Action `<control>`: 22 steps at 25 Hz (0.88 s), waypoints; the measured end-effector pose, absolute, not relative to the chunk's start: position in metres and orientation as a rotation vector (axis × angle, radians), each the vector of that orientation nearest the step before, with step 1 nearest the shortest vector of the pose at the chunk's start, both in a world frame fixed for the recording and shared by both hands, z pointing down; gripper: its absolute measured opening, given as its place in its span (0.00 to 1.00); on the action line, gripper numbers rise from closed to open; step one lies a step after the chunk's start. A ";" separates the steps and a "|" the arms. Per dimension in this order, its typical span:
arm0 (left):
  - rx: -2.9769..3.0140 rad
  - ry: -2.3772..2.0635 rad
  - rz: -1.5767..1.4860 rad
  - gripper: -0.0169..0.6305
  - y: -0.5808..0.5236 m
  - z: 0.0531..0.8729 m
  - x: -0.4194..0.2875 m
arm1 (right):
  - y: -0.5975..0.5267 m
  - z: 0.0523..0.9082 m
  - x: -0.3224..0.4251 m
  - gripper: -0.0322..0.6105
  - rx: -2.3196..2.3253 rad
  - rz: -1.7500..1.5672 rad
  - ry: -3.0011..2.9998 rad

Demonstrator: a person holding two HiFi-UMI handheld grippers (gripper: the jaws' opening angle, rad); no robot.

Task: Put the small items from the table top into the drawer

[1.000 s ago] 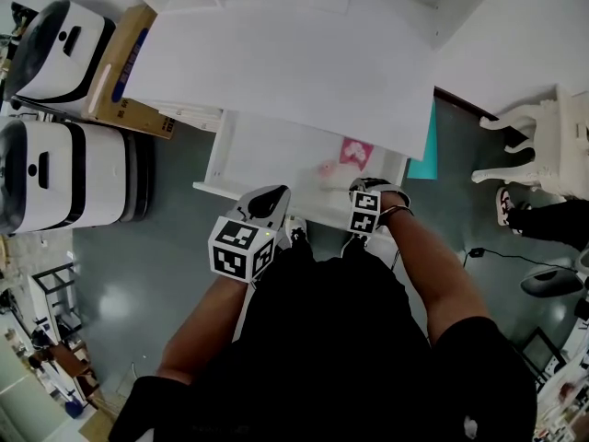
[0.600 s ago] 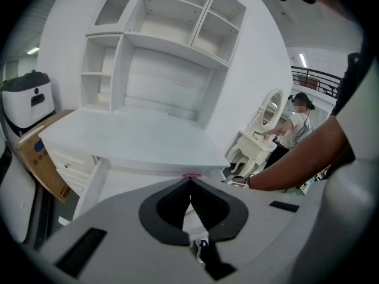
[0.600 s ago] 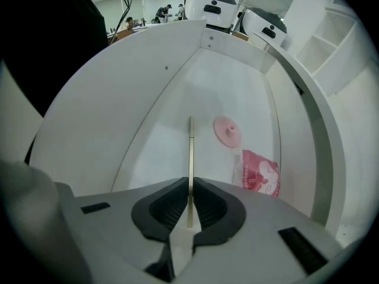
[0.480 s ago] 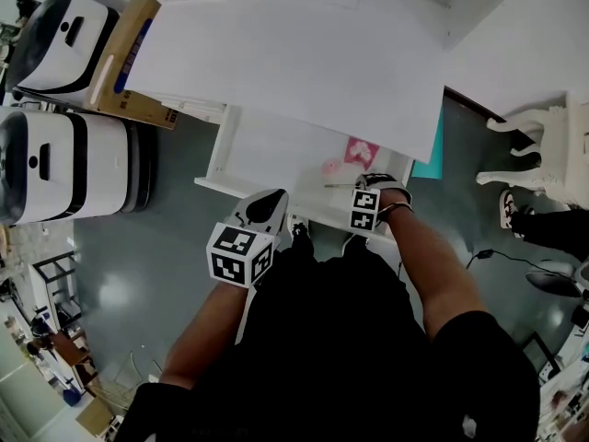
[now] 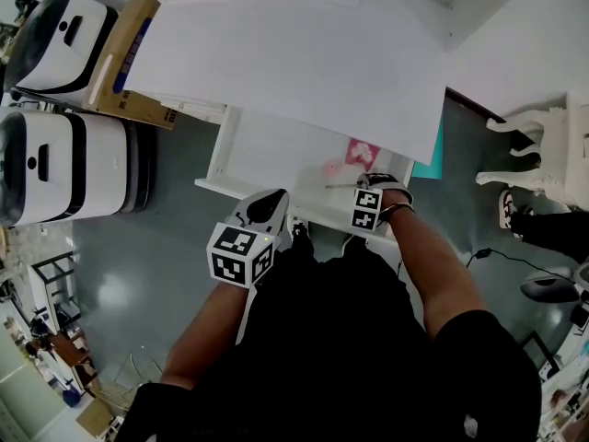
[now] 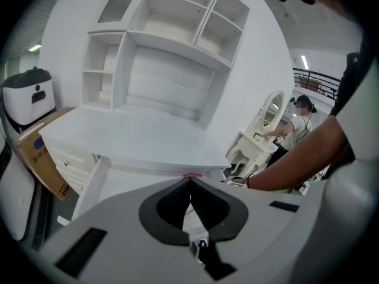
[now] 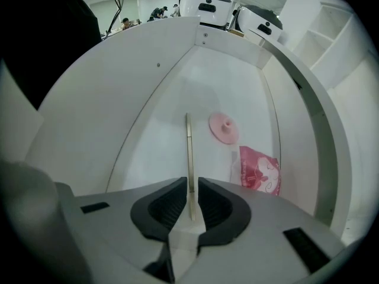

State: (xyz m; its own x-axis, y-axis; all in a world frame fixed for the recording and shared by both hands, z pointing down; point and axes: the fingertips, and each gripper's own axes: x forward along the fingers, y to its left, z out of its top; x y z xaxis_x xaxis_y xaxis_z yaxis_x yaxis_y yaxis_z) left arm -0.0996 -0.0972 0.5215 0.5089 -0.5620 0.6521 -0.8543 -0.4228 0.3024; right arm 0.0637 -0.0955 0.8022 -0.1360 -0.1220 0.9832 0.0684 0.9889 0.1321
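Right gripper view shows the right gripper (image 7: 190, 188) clenched on a thin stick (image 7: 188, 141) over the open drawer (image 7: 136, 99), near a pink disc (image 7: 223, 127) and a packet (image 7: 259, 170); placing seems under way, so lowering and release should come next, while the left gripper (image 6: 190, 182) idles, pinched together on nothing.

wear: black top | left gripper (image 6: 189, 181), right gripper (image 7: 190, 183): white shells, black-and-white marker cubes
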 end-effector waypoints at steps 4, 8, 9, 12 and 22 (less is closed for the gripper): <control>2.154 -1.133 0.614 0.04 -0.100 0.523 -0.100 | -0.095 0.800 0.069 0.13 0.070 -0.145 -1.687; 2.185 -1.103 0.609 0.04 -0.102 0.521 -0.097 | -0.097 0.793 0.073 0.14 0.132 -0.113 -1.694; 2.195 -1.095 0.607 0.04 -0.103 0.520 -0.096 | -0.098 0.790 0.074 0.14 0.157 -0.100 -1.699; 2.228 -1.059 0.606 0.04 -0.106 0.518 -0.094 | -0.103 0.777 0.074 0.14 0.261 -0.037 -1.727; 2.357 -0.894 0.620 0.04 -0.106 0.511 -0.084 | -0.117 0.693 0.074 0.14 0.848 0.357 -1.918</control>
State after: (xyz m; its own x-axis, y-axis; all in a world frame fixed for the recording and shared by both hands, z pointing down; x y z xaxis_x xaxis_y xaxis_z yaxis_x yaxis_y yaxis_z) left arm -0.0844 -0.1060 0.5107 0.6743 -0.4558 0.5810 -0.7037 -0.6352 0.3183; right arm 0.0736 -0.1172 0.6925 -0.2852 -0.4067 0.8679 -0.6917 0.7142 0.1074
